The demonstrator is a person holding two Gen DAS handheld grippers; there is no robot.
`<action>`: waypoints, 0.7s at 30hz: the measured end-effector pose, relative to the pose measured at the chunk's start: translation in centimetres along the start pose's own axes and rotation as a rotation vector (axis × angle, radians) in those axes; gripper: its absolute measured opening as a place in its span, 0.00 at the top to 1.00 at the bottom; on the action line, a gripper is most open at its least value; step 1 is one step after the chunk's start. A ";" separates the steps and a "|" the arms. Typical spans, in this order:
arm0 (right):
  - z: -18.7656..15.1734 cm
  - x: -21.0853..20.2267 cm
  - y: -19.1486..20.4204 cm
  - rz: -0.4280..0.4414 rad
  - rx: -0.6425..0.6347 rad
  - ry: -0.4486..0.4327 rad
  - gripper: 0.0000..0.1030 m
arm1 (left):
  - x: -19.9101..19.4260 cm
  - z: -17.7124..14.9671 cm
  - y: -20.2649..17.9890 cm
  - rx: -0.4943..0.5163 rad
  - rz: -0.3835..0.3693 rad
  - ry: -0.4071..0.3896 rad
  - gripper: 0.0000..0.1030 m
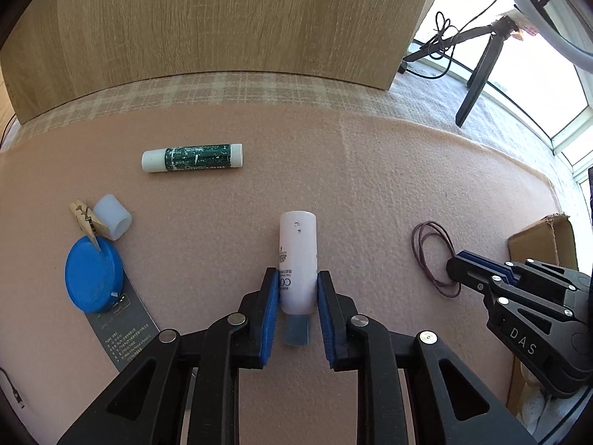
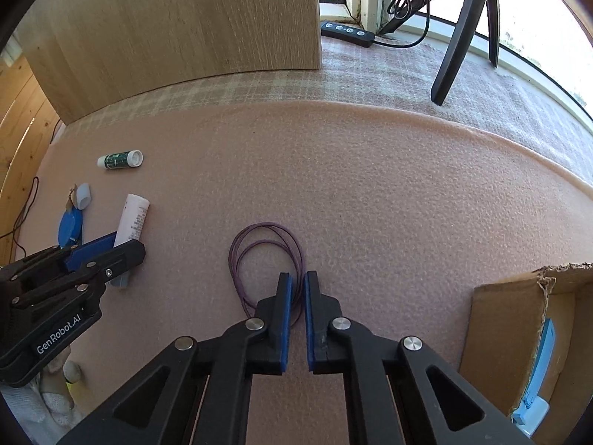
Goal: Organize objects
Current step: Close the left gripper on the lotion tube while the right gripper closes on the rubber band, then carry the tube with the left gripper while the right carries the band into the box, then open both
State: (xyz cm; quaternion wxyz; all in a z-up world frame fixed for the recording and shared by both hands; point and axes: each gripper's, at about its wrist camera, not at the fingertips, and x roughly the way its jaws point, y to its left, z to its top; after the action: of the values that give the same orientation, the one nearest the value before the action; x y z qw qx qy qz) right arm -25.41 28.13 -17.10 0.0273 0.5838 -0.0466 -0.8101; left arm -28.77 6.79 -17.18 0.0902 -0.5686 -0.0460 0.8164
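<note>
My left gripper [image 1: 297,278] is closed on a white tube with a grey-blue cap [image 1: 297,256] that lies on the pink foam mat [image 1: 370,170]; the pads touch both its sides. The tube [image 2: 132,218] and left gripper [image 2: 111,250] also show in the right wrist view. My right gripper [image 2: 297,282] is nearly shut around a strand of the purple cord loop [image 2: 259,256] on the mat; the cord runs between the pads. The cord [image 1: 431,252] and right gripper [image 1: 457,265] show in the left wrist view.
A green-and-white stick [image 1: 192,157], a translucent cap [image 1: 113,216], a wooden clothespin [image 1: 87,220], a blue round lid [image 1: 92,276] and a grey card [image 1: 124,333] lie at left. A cardboard box [image 2: 519,330] stands at right. A wooden panel [image 1: 222,29] and tripod [image 2: 459,33] stand behind.
</note>
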 end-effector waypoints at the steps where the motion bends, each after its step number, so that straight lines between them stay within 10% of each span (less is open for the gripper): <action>1: -0.5 -0.1 0.1 -0.001 -0.009 -0.006 0.96 | -0.1 -0.4 -0.2 0.007 -0.002 -0.001 0.79; 21: -12.0 -4.1 0.3 0.066 0.035 -0.027 0.97 | -3.8 -11.4 -4.4 0.022 -0.110 -0.012 0.79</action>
State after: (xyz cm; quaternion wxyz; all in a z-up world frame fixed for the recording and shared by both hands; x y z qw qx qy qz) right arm -12.74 27.66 -16.98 0.0432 0.5713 -0.0804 -0.8156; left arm -16.45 10.00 -16.90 0.1410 -0.5594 -0.0686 0.8139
